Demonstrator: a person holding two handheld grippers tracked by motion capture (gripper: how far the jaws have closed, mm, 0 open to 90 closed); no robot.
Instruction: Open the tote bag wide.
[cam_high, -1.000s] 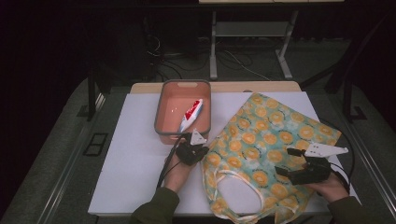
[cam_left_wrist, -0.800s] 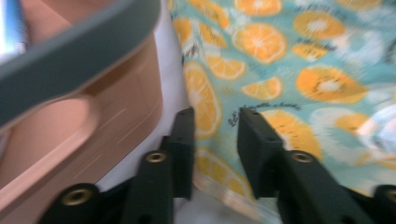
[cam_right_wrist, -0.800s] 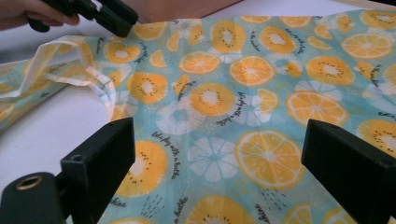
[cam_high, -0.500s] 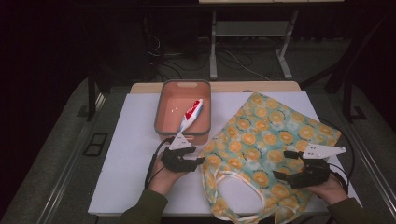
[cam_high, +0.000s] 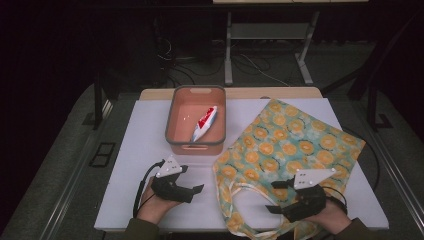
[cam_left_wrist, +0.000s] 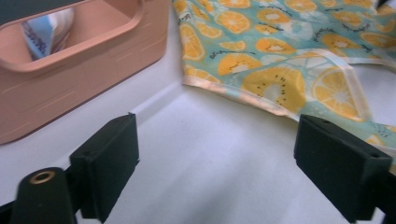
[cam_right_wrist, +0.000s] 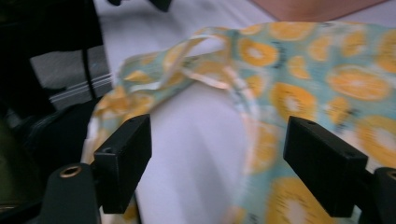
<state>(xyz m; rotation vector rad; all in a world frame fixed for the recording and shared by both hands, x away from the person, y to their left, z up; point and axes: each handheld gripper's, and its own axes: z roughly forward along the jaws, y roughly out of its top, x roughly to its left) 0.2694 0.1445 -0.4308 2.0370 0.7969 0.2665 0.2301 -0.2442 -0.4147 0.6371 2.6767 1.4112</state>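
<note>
Lying flat, fruit-print bag (cam_high: 290, 150) beneath right tool (cam_high: 274, 197), wide, closing, left tool (cam_high: 192, 180) beside, opening, empty.

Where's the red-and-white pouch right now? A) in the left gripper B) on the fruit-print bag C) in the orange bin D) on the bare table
C: the pouch lies inside the bin at the back of the table, apart from the bag, and the left gripper stands open over bare table.
</note>
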